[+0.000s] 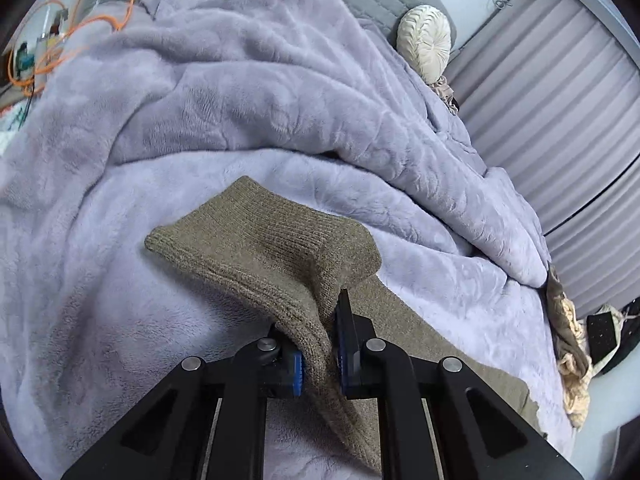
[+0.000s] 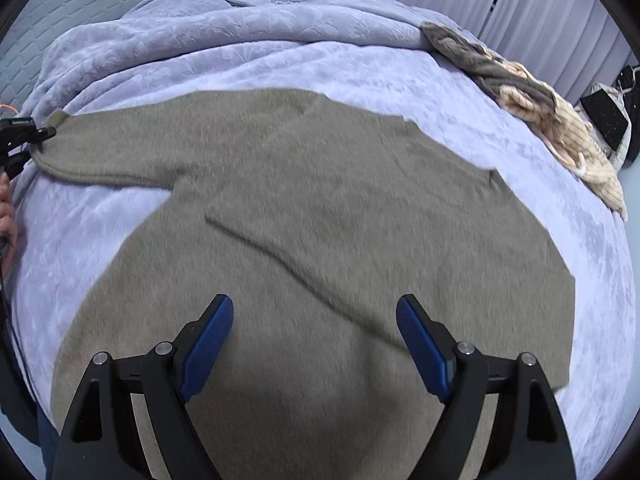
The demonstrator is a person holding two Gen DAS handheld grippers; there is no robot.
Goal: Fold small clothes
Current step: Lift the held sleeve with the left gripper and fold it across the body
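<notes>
An olive-brown knitted sweater (image 2: 320, 208) lies spread flat on a lilac plush blanket (image 2: 280, 64) over a bed. My left gripper (image 1: 320, 332) is shut on the ribbed cuff end of its sleeve (image 1: 264, 248), which stands lifted and folded over the fingers. In the right wrist view the left gripper (image 2: 24, 136) shows at the far left edge, at the sleeve end (image 2: 60, 148). My right gripper (image 2: 316, 312) is open and empty, hovering over the sweater's lower body.
A bunched lilac duvet (image 1: 280, 80) lies beyond the sweater. A cream round cushion (image 1: 426, 40) sits by the headboard. A pile of grey and cream clothes (image 2: 532, 100) lies at the bed's right edge. Pleated curtains (image 1: 560, 100) hang on the right. Orange cables (image 1: 80, 20) are at far left.
</notes>
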